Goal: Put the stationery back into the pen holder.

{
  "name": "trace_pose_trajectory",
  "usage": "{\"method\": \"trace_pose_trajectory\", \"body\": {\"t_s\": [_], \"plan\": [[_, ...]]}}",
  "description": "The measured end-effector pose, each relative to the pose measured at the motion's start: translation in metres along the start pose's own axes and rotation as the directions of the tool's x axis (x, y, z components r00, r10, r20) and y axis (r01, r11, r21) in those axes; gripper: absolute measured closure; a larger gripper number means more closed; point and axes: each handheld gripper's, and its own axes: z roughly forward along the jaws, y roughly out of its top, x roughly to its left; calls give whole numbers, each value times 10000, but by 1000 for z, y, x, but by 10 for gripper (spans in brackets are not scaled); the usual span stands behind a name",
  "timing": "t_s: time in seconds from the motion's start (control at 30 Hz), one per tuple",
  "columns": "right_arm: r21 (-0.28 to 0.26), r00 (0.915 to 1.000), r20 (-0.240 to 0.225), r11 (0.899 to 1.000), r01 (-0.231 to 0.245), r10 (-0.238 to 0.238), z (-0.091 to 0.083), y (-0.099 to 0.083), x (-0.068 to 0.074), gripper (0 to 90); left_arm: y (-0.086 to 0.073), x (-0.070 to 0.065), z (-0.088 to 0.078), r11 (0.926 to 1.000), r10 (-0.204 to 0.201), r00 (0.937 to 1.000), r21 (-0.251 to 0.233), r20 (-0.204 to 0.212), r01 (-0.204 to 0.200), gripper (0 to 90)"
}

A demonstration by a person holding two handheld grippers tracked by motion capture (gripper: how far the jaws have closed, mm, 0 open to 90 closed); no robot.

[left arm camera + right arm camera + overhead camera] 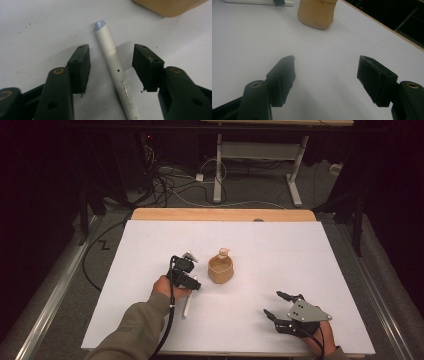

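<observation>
Our left gripper (111,67) straddles a white marker pen (116,72) lying flat on the tabletop (280,250), jaws apart on either side and not yet touching it. We judge the pen light, stiff and slick; mid-barrel is the place to pinch. A tan cup (220,268) stands just beyond. Our right gripper (327,77) rests open, well apart, amid a dark room.

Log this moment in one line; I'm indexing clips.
left hand-held gripper: straddling white pen, pads not touching | right hand-held gripper: open, idle | tan cup: upright
</observation>
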Motion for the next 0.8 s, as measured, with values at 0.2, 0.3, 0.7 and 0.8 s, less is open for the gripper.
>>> {"method": "trace_pose_trajectory", "body": {"t_s": [0.2,0.3,0.7,0.8], "plan": [[169,10000,-6,9998,74,-74,2,1,2,307,0,2,0,9999,100,9989,72,-452,-97,722],[235,10000,9,9997,92,-92,2,1,2,307,0,3,0,10000,65,9990,64,-441,-62,745],[253,10000,31,9996,88,-88,2,0,1,307,-10,7,-7,9963,26,9997,-853,-251,-48,753],[190,9999,71,9997,122,-124,2,1,2,307,-13,8,-16,9903,216,9993,-1364,-294,-254,753]]}}
